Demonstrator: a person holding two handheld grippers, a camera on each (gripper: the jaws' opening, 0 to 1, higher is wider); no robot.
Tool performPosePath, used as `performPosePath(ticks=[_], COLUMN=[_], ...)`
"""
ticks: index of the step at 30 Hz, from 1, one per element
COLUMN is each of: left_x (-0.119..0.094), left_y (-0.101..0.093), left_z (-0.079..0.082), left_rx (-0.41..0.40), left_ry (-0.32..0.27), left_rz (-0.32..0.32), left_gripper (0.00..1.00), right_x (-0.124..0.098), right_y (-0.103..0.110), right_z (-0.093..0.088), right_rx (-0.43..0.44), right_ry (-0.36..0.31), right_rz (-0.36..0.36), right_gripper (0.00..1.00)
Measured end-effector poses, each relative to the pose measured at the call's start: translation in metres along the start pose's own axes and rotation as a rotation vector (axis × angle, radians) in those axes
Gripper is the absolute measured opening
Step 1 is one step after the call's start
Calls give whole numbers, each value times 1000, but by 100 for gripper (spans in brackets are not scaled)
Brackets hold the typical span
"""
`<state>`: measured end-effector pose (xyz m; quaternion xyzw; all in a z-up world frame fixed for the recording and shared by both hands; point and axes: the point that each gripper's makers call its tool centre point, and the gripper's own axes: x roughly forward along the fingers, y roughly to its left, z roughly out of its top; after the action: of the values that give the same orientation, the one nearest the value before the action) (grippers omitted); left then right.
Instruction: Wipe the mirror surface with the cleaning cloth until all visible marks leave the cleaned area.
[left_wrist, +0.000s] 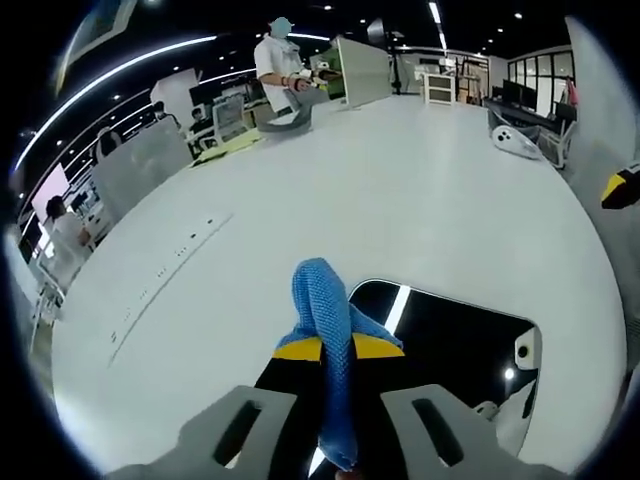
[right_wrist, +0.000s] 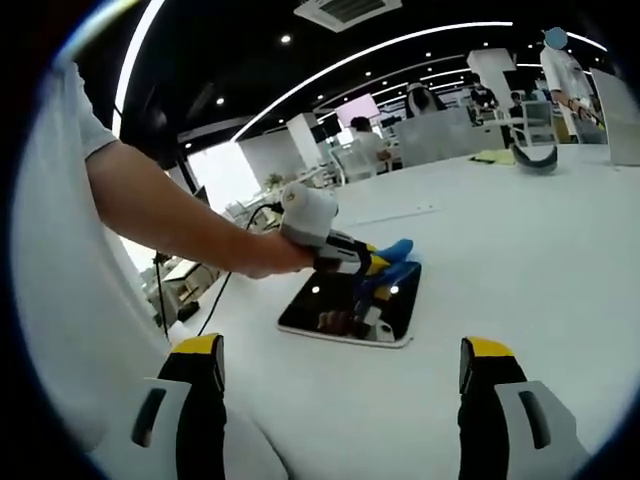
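one soft, light blue cloth (left_wrist: 325, 330) is pinched in the left gripper (left_wrist: 335, 350) over the dark mirror (right_wrist: 350, 305), flat on the white surface (left_wrist: 400, 190); glass looks fragile, slippery. right gripper (right_wrist: 340, 375) wide, empty.

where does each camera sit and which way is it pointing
Left gripper view: rides the left gripper, looking along its yellow-tipped jaws, shut on the blue mesh cleaning cloth, down onto the dark rectangular mirror and across the white table.
Right gripper view: rides the right gripper, held back with jaws spread, facing the mirror from the side; the person's bare forearm and the left gripper show.
Shared: mirror, cloth, left gripper, table.
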<state>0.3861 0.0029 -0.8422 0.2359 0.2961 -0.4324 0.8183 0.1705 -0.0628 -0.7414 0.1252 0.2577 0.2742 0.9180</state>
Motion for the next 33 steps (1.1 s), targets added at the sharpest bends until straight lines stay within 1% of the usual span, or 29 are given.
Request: performPosePath(ticks=[3, 8, 14, 19, 28, 31, 33], left_x=[0, -1, -2, -6, -8, -10, -10], left_y=[1, 0, -2, -5, -8, -10, -11], left_z=[-1, -1, -3, -5, -8, -9, -9], left_rx=[-20, -31, -27, -27, -38, -41, -40], left_ry=[3, 1, 15, 14, 16, 15, 18], left_rz=[13, 19, 26, 14, 18, 18, 16], left_gripper=[6, 6, 6, 6, 6, 6, 6], right_x=[0, -2, -4, -3, -5, -5, -5], right_y=[-1, 0, -1, 0, 2, 2, 4], right_z=[1, 5, 2, 5, 4, 1, 1], right_rx=[-7, -10, -14, -18, -24, -39, -43], right_ry=[-1, -14, -4, -12, -11, 5, 5], right_rz=[-5, -10, -13, -9, -8, -10, -6], right_gripper=[99, 100, 100, 100, 100, 100, 100])
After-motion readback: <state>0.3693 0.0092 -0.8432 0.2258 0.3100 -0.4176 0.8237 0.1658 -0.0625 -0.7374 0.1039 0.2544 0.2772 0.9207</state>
